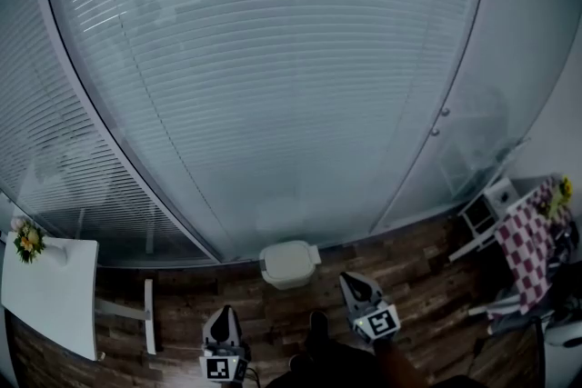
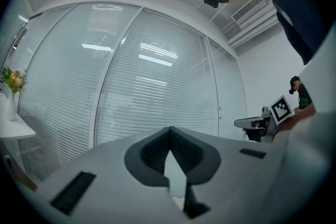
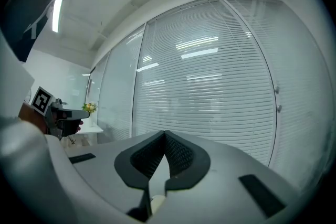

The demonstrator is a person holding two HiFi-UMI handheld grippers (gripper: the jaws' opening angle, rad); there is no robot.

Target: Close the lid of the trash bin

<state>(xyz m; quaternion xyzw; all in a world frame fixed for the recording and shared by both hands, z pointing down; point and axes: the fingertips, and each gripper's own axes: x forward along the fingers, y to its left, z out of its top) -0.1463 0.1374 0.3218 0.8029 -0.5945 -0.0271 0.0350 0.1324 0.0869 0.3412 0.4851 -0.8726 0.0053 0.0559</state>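
Note:
A small cream trash bin (image 1: 289, 263) stands on the wooden floor against the glass wall, its lid lying flat on top as far as I can tell. My left gripper (image 1: 225, 313) hangs below and left of the bin, apart from it, jaws together. My right gripper (image 1: 352, 282) is just right of the bin, also apart, jaws together. In the left gripper view the left gripper (image 2: 169, 132) points up at the blinds, tips meeting on nothing. The right gripper view shows the right gripper (image 3: 164, 137) likewise closed and empty.
A glass wall with white blinds (image 1: 273, 86) fills the back. A white table (image 1: 55, 300) with a flower vase (image 1: 27, 241) stands at the left, a narrow white stand (image 1: 148, 315) beside it. At the right are a white shelf unit (image 1: 480, 215) and a checkered cloth (image 1: 527, 250).

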